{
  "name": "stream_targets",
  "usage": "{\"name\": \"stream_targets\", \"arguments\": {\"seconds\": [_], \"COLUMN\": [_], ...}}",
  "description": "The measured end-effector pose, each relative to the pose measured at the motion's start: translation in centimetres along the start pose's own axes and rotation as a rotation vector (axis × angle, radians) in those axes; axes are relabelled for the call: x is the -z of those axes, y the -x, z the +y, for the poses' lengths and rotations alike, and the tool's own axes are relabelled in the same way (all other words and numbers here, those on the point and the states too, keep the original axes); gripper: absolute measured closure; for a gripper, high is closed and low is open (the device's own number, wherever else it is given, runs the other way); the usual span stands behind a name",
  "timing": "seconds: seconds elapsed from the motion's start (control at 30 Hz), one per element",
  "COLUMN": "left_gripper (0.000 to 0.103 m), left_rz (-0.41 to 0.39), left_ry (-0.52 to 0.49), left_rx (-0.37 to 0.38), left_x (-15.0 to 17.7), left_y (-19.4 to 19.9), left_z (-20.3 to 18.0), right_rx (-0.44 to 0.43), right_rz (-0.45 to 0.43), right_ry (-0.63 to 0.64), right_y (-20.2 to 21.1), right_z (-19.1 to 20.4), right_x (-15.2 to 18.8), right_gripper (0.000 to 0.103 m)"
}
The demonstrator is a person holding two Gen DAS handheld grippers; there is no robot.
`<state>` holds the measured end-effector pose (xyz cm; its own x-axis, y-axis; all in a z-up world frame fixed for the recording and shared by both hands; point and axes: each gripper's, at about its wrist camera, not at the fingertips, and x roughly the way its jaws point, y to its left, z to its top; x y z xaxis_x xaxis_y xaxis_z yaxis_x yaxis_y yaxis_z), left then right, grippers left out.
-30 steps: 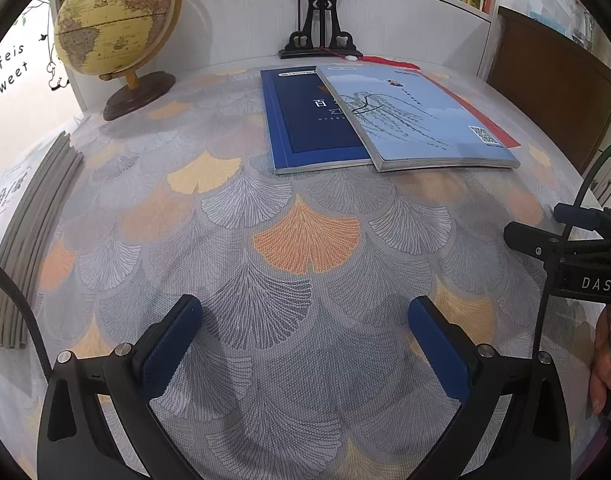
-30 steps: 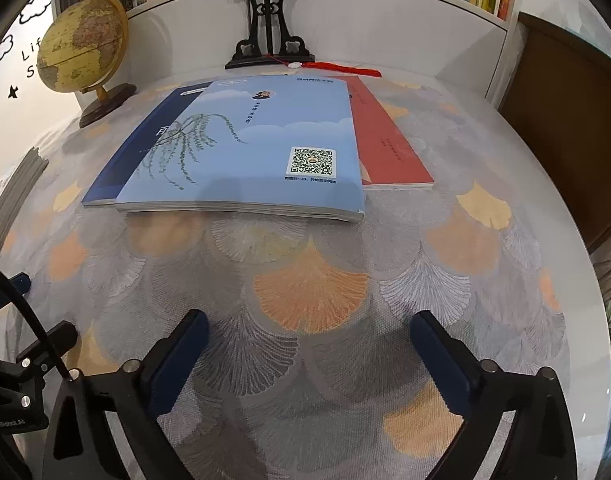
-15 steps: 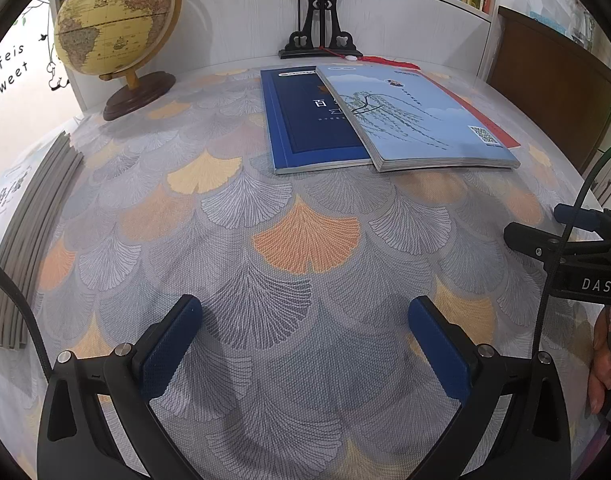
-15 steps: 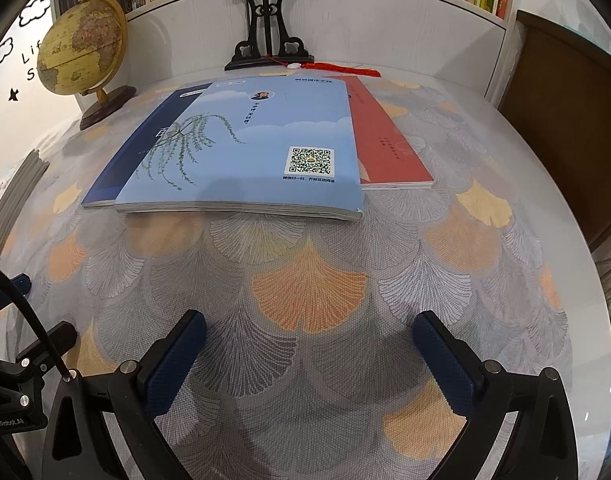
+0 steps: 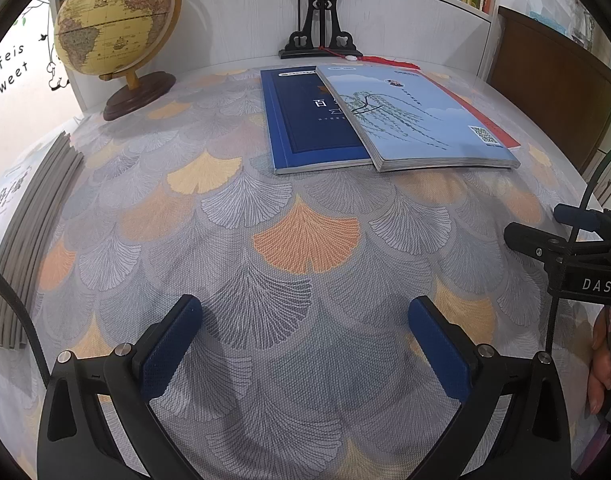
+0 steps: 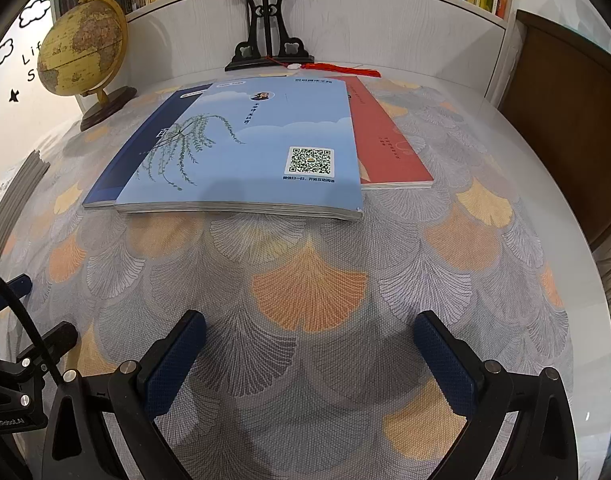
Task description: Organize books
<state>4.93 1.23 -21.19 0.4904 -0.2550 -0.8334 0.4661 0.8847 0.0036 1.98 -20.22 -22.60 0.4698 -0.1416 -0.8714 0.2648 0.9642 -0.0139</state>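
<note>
Three books lie overlapped on the patterned tablecloth at the far side. A light blue book (image 5: 417, 120) (image 6: 257, 148) with a willow drawing rests on top. Under its left side lies a dark blue book (image 5: 305, 128) (image 6: 145, 144); a red book (image 6: 385, 140) (image 5: 485, 120) sticks out on its right. My left gripper (image 5: 305, 340) hovers open over the cloth, well short of the books. My right gripper (image 6: 309, 356) is open too, closer to the light blue book's near edge. Neither holds anything.
A globe (image 5: 113, 28) (image 6: 81, 56) stands at the back left. A black fan stand (image 5: 321, 36) (image 6: 265, 48) with a red tassel sits behind the books against a white bookshelf wall. Grey strips (image 5: 29, 232) lie at the left edge. A wooden panel (image 6: 565, 128) borders the right.
The right gripper has edged slightly forward toward the books. The left gripper has not visibly moved.
</note>
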Motion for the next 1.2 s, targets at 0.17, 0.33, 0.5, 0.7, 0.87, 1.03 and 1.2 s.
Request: {"name": "stream_targets", "arguments": {"seconds": [0.17,0.33,0.5,0.7,0.87,1.03,1.2], "left_gripper": [0.000,0.000,0.000,0.000,0.000,0.000,0.000], "left_rz": [0.000,0.001,0.004,0.002,0.002,0.027,0.141], "left_ry": [-0.001,0.000,0.008,0.013,0.012,0.013,0.088], "left_rx": [-0.006,-0.005,0.002,0.009,0.008,0.002,-0.043], "left_x": [0.1,0.1,-0.1,-0.1,-0.1,-0.2,-1.3], "left_y": [-0.1,-0.2,-0.2,-0.2,-0.2,-0.3,-0.8], "left_z": [-0.2,-0.4,-0.2,0.0,0.0,-0.2,-0.4], "right_rx": [0.000,-0.001,0.000,0.001,0.003,0.003,0.003], "right_rz": [0.000,0.000,0.000,0.000,0.000,0.000,0.002], "right_ry": [-0.001,-0.001,-0.001,-0.002,-0.003,-0.003,-0.003], "right_y": [0.0,0.0,0.0,0.1,0.0,0.0,0.1], "right_z": [0.0,0.1,0.0,0.1,0.1,0.1,0.1], "right_x": [0.0,0.0,0.0,0.0,-0.1,-0.1,-0.1], "right_gripper": [0.000,0.000,0.000,0.000,0.000,0.000,0.000]}}
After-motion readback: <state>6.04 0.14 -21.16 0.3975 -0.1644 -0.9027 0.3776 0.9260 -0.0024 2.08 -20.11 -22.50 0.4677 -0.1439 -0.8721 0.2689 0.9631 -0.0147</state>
